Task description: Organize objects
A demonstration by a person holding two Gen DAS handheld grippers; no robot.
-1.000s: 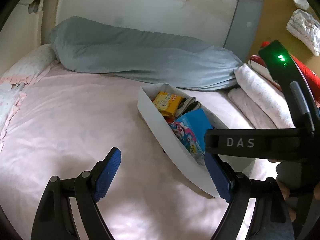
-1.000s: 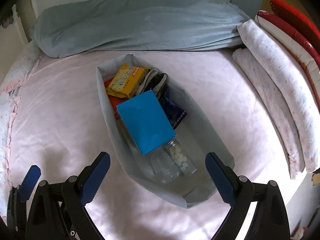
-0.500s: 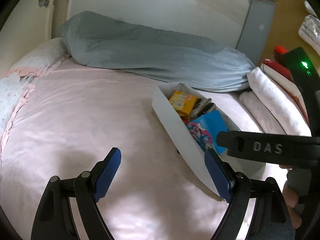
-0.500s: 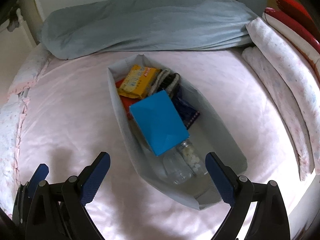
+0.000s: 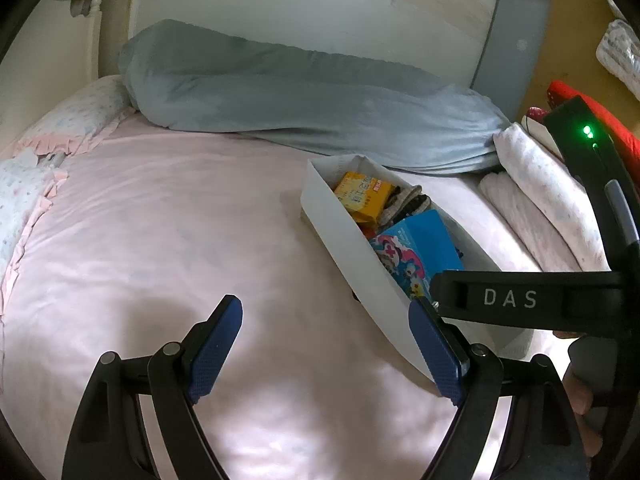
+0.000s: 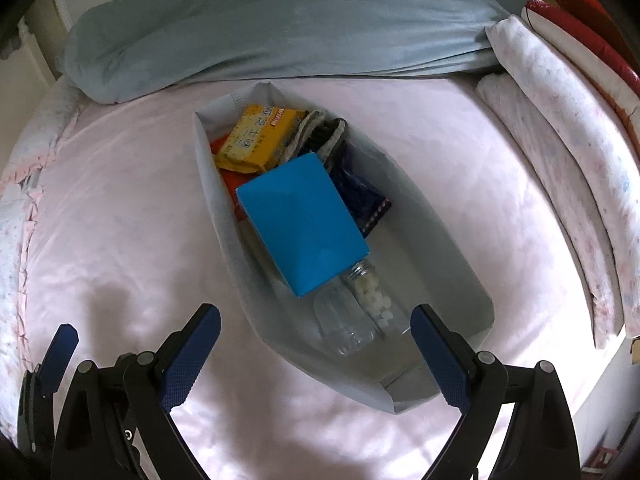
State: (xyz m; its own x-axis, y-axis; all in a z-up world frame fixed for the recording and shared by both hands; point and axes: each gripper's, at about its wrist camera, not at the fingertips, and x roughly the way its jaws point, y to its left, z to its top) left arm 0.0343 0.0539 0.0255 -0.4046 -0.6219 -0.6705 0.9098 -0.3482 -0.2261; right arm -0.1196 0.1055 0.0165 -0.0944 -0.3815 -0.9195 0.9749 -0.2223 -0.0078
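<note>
A pink-sheeted bed fills the room. A long grey-blue bolster lies at its head against a white headboard. Rolled floral quilts line the bed's right edge; bright light patches fall on the sheet.
</note>
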